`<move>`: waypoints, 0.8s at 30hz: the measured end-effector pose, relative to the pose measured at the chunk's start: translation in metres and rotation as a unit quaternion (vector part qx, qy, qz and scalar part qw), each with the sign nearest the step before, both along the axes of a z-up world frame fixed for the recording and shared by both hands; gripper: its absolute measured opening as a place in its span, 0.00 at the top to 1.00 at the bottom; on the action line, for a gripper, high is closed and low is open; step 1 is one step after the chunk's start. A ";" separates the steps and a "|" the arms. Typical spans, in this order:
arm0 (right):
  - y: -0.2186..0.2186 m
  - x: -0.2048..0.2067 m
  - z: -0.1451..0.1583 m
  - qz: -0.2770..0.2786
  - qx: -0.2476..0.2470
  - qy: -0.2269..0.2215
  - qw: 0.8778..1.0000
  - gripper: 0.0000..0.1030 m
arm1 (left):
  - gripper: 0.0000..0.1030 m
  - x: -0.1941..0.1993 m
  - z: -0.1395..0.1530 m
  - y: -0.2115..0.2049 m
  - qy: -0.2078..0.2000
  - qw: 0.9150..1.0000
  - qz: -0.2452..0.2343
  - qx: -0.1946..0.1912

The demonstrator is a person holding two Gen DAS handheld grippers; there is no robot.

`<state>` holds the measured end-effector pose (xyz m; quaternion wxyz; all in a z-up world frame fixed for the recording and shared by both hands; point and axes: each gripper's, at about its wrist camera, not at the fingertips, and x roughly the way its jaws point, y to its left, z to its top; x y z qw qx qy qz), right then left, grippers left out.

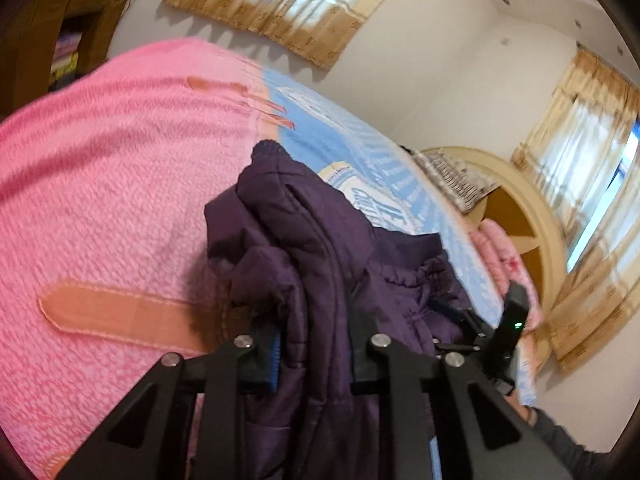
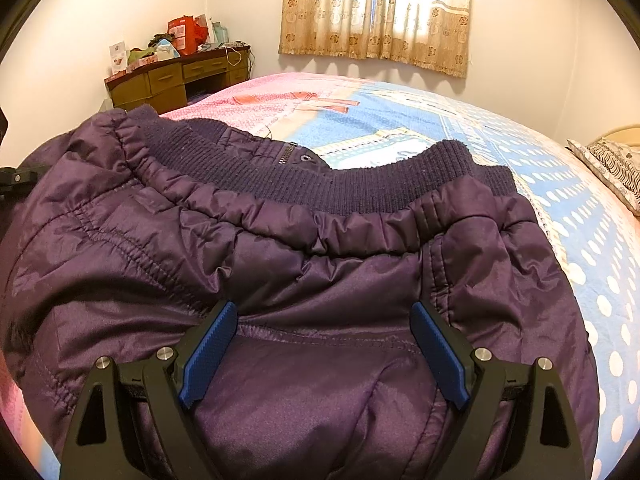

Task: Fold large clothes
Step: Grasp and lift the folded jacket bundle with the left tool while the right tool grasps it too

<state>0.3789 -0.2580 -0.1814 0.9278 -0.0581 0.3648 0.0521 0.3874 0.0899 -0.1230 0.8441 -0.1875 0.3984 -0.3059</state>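
A dark purple padded jacket [image 2: 320, 272] lies on the bed, its ribbed collar [image 2: 360, 188] facing the window. My right gripper [image 2: 324, 356] rests over the jacket's back. It is open wide, blue pads [image 2: 208, 352] spread apart, with flat fabric lying between them and not pinched. In the left wrist view, a bunched fold of the jacket [image 1: 304, 240] stands up from the bed. My left gripper [image 1: 316, 356] is shut on that fold, and the fabric fills the gap between its fingers.
The bed cover is pink [image 1: 120, 160] on one side and blue with white dots [image 2: 580, 248] on the other. A cluttered wooden desk [image 2: 176, 76] stands by the far wall under curtains [image 2: 376, 12]. A pillow [image 2: 616, 168] and a round headboard [image 1: 516, 216] are at the right. A sleeve [image 1: 560, 436] shows low right.
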 end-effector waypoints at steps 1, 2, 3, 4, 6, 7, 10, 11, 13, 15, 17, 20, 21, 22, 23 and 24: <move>-0.002 0.000 0.001 0.001 0.001 0.000 1.000 0.14 | 0.80 0.004 -0.003 -0.001 0.001 1.000 0.003 0.000; -0.003 -0.001 0.002 0.004 0.006 -0.002 1.000 0.14 | 0.80 0.006 -0.004 -0.002 0.000 1.000 0.005 -0.003; -0.006 -0.003 0.005 0.011 0.018 -0.005 1.000 0.14 | 0.81 0.001 -0.004 0.000 -0.005 1.000 0.007 -0.007; -0.010 -0.004 0.008 0.018 0.033 -0.003 0.999 0.14 | 0.81 -0.001 -0.001 -0.002 -0.010 1.000 0.009 -0.001; -0.023 -0.009 0.019 0.030 0.094 0.003 0.995 0.14 | 0.81 -0.009 0.013 -0.004 -0.027 1.000 0.005 0.003; -0.033 -0.014 0.029 0.034 0.139 -0.004 0.990 0.13 | 0.81 -0.014 0.024 -0.010 -0.040 0.999 0.001 0.009; -0.056 -0.025 0.051 0.025 0.200 -0.033 0.979 0.13 | 0.82 -0.023 0.055 -0.036 -0.077 0.997 -0.021 0.020; -0.066 -0.029 0.058 0.021 0.223 -0.046 0.974 0.13 | 0.82 -0.028 0.069 -0.052 -0.090 0.995 -0.031 0.026; -0.086 -0.035 0.069 0.007 0.256 -0.062 0.965 0.13 | 0.81 -0.036 0.089 -0.084 -0.117 0.991 -0.048 0.050; -0.110 -0.042 0.077 -0.009 0.286 -0.072 0.955 0.13 | 0.80 -0.050 0.105 -0.135 -0.165 0.977 -0.075 0.110; -0.129 -0.047 0.083 -0.027 0.302 -0.078 0.950 0.13 | 0.79 -0.060 0.107 -0.177 -0.201 0.961 -0.101 0.163; -0.159 -0.051 0.089 -0.037 0.314 -0.068 0.946 0.13 | 0.77 -0.077 0.092 -0.247 -0.253 0.919 -0.134 0.270; -0.167 -0.050 0.091 -0.031 0.325 -0.057 0.943 0.13 | 0.77 -0.082 0.085 -0.265 -0.269 0.902 -0.143 0.305; -0.173 -0.047 0.092 -0.022 0.335 -0.044 0.941 0.11 | 0.77 -0.091 0.072 -0.289 -0.297 0.874 -0.150 0.354; -0.177 -0.041 0.094 -0.008 0.352 -0.021 0.936 0.08 | 0.77 -0.097 0.066 -0.299 -0.313 0.859 -0.152 0.374; -0.178 -0.031 0.096 0.008 0.371 0.009 0.929 0.07 | 0.77 -0.101 0.058 -0.309 -0.326 0.845 -0.156 0.394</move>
